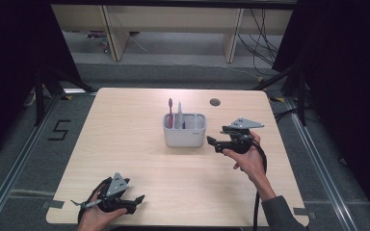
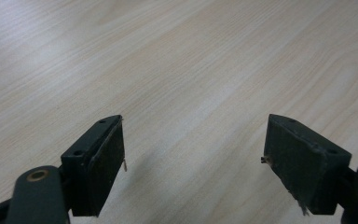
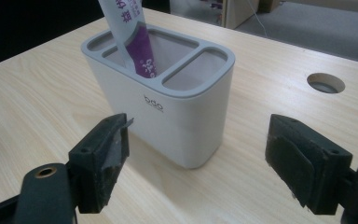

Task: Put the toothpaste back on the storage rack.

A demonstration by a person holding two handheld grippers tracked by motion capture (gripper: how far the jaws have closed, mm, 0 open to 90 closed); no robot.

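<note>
A smooth, matte grey-white plastic holder [image 1: 185, 131], a rounded-cornered block with a flat grey rim, stands upright near the middle of the pale wood-grain laminate table [image 1: 125, 144]. Its top is divided into openings: a narrow slot at one end, a large middle well and a smaller well at the other end. In the right gripper view a glossy white and purple printed toothpaste tube [image 3: 130, 35] leans in the large well, and small dark lettering marks the holder's side wall. In the high view a pink-headed toothbrush [image 1: 170, 111] and the pale tube rise side by side from the holder's left part.

The right gripper [image 1: 214, 143], black with a grey three-cornered plate, is held just right of the holder, its jaws spread wide and empty, facing the holder's end wall without touching it. The left gripper [image 1: 137, 199] rests at the near left edge of the table, jaws likewise spread, with bare tabletop between the worn black rubber pads [image 2: 109, 163].

A round cable hole [image 1: 215, 102] sits in the table's far side. Grey carpeted floor [image 1: 29, 159] surrounds the table, with beige furniture panels [image 1: 173, 19] and loose cables beyond.
</note>
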